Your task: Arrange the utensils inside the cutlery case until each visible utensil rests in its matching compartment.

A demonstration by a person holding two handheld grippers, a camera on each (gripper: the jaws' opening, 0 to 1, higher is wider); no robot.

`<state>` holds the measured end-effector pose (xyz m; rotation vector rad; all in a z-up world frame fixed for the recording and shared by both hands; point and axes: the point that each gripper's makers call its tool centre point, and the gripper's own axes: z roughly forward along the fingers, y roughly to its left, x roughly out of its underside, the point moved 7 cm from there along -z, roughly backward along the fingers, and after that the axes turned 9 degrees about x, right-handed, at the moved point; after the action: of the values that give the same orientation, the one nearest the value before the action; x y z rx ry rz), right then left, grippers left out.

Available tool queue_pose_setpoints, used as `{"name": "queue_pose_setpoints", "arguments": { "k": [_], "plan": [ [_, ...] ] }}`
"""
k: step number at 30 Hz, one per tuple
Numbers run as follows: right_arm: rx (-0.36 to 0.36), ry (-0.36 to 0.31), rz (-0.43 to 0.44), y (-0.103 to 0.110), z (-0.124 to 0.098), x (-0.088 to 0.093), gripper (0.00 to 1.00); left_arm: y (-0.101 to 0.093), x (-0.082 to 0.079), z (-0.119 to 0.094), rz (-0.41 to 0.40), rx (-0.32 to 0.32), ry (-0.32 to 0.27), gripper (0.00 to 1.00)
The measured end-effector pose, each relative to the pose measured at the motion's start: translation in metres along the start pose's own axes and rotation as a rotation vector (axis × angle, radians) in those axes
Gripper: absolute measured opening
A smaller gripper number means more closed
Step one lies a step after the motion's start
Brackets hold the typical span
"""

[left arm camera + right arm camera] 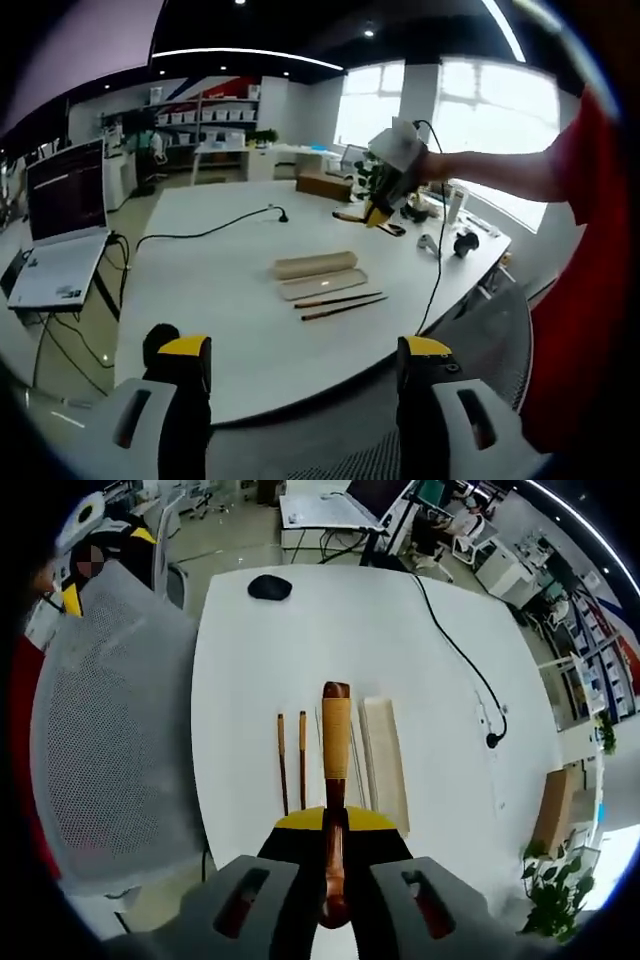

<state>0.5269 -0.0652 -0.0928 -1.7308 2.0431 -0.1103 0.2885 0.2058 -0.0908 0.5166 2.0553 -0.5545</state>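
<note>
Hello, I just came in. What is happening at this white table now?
A person holds a gripper in each hand above a white table. The right gripper is shut on a wooden-handled utensil and hangs over the open case. Two chopsticks lie on the table beside the case, not inside it. The left gripper is open, holds nothing, and is back at the table's near edge.
</note>
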Motion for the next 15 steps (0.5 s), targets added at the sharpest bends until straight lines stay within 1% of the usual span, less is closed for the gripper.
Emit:
{"name": "queue_pose_setpoints", "arguments": {
  "k": [4,6,10,15],
  "plan": [
    [0.003,-0.003,-0.015,-0.012,-0.008,-0.006,0.01,-0.005,0.001,0.001,0.008,0.01,0.007,0.78],
    [-0.006,-0.009,-0.016,-0.014,-0.009,-0.009,0.01,-0.005,-0.001,-0.001,0.012,0.005,-0.01,0.77],
    [-0.004,-0.008,-0.03,-0.014,-0.01,-0.013,0.01,-0.006,0.001,-0.002,-0.002,-0.005,-0.025,0.77],
    [-0.008,0.002,-0.055,-0.012,-0.006,-0.013,0.01,-0.008,0.005,-0.001,-0.003,-0.001,-0.019,0.77]
  ]
}}
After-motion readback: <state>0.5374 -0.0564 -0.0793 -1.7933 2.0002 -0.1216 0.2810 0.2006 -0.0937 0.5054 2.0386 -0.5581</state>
